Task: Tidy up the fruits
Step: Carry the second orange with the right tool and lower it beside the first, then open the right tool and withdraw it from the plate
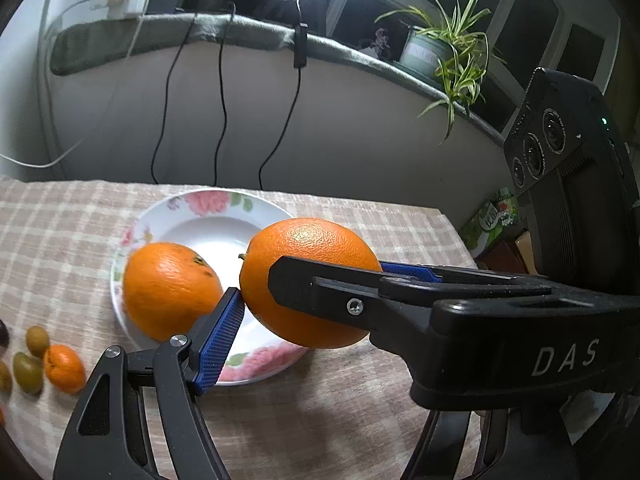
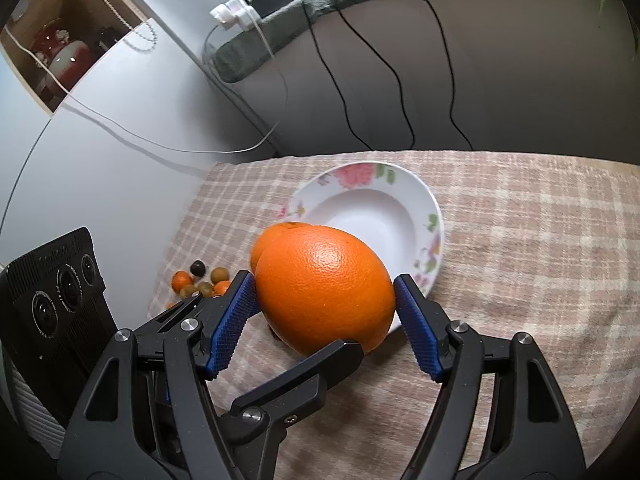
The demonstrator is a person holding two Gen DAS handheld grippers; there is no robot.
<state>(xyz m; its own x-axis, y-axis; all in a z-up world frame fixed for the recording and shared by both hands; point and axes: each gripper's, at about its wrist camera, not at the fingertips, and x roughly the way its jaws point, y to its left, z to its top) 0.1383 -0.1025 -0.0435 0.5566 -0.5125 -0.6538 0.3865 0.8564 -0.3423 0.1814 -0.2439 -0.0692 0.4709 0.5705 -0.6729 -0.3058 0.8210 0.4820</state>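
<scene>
A large orange (image 2: 324, 280) hangs just above the checked cloth, at the near rim of a white flowered plate (image 2: 432, 216). My right gripper (image 2: 324, 292) is shut on it, one blue pad on each side. My left gripper (image 1: 308, 320) reaches in from the other side. Its left pad (image 1: 220, 336) touches the same orange (image 1: 304, 248) with its tip. Its right finger (image 2: 304, 376) lies against the orange's underside and is hidden in the left wrist view by the right gripper's finger (image 1: 320, 292). A second orange (image 1: 172, 288) rests on the plate's left rim (image 1: 132, 236), outside both grippers.
Several small orange and green fruits (image 1: 48, 360) lie on the cloth left of the plate. Black cables hang down the wall from a padded ledge (image 1: 240, 32) that carries a potted plant (image 1: 424, 50). The table's right edge (image 1: 456, 232) drops to boxes below.
</scene>
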